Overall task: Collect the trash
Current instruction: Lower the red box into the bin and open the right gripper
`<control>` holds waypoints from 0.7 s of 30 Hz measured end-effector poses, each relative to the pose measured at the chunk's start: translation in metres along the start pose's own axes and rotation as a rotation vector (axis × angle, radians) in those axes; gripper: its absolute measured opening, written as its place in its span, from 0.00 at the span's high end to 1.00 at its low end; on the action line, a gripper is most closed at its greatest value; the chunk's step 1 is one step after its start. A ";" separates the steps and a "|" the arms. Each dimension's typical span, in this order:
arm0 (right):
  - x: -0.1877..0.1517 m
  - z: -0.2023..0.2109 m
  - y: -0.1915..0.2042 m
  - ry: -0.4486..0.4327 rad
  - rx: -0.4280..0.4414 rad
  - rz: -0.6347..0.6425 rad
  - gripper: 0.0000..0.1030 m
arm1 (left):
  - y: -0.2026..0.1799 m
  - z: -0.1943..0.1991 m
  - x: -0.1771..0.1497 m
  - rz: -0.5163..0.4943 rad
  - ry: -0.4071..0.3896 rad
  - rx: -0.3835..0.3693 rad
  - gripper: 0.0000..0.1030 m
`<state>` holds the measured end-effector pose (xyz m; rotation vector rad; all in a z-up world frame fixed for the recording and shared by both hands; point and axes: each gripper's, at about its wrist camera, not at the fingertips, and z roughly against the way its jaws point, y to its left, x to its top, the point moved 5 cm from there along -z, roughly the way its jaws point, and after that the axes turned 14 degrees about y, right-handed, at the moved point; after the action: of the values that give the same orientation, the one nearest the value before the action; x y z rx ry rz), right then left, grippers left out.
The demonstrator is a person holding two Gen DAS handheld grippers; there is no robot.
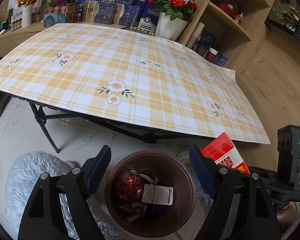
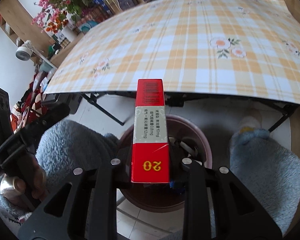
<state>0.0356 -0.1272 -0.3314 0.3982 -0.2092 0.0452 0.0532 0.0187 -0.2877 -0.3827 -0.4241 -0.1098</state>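
A brown round trash bin (image 1: 187, 196) stands on the floor in front of the table, seen from above in the left wrist view. In it lie a crushed red can (image 1: 130, 186), a white label card (image 1: 160, 195) and paper scraps. My left gripper (image 1: 150, 152) hangs over the bin, open, with nothing between its blue pads. My right gripper (image 2: 150, 172) is shut on a red and white cigarette box (image 2: 150, 132), held lengthwise above the bin (image 2: 204, 140). The same box (image 1: 224, 152) shows just right of my left gripper's right finger.
A folding table with a yellow plaid, flowered cloth (image 1: 130, 70) fills the space behind the bin, its black legs (image 1: 48, 132) to the left. Fluffy blue-grey fabric (image 2: 270, 170) lies on both sides of the bin. Wooden shelves (image 1: 230, 20) and flower pots stand behind.
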 end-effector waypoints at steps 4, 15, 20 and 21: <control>-0.002 -0.003 -0.001 0.012 0.003 -0.002 0.72 | 0.000 -0.002 -0.002 -0.002 0.005 0.000 0.24; 0.001 0.002 -0.005 -0.018 -0.089 -0.017 0.12 | 0.000 -0.006 -0.002 -0.001 0.016 0.005 0.24; 0.002 0.000 -0.010 -0.007 -0.118 -0.027 0.06 | 0.000 -0.006 -0.002 -0.002 0.015 0.006 0.23; 0.002 -0.001 -0.010 -0.001 -0.118 -0.026 0.06 | 0.000 -0.006 -0.002 -0.001 0.015 0.007 0.23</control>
<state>0.0386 -0.1361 -0.3355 0.2838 -0.2070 0.0067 0.0537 0.0166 -0.2936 -0.3744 -0.4100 -0.1119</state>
